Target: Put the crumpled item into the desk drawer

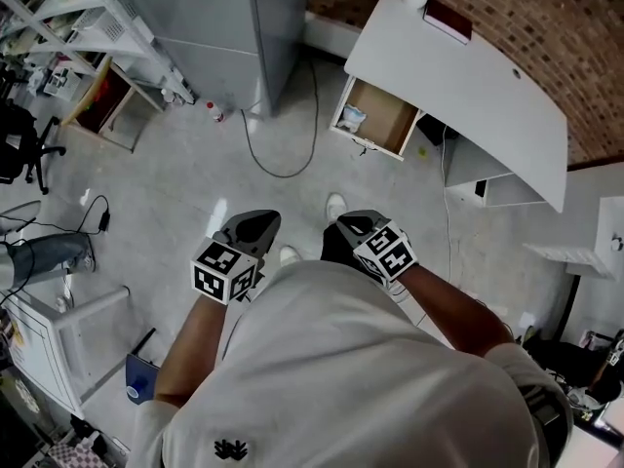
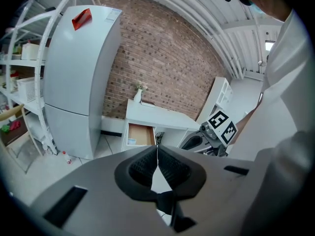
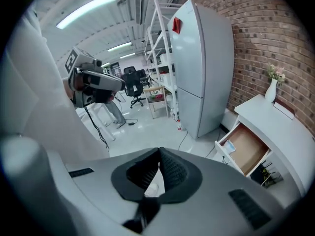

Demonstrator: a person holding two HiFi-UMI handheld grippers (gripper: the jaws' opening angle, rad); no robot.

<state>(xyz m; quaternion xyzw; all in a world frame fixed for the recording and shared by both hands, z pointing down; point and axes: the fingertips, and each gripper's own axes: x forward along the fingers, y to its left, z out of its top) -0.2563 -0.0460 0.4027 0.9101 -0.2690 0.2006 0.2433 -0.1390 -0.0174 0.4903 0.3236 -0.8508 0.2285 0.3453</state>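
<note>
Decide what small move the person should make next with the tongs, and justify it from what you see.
Probably step toward the desk drawer to push it closed. It stands open with a crumpled item already lying inside. The left tongs and right tongs are both shut and empty, and are held well short of it.

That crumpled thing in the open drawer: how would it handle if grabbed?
The crumpled thing looks thin and creased, so probably light and squashy, not stiff. Its uneven shape, tucked in a corner of the drawer, suggests it won't roll.
</note>
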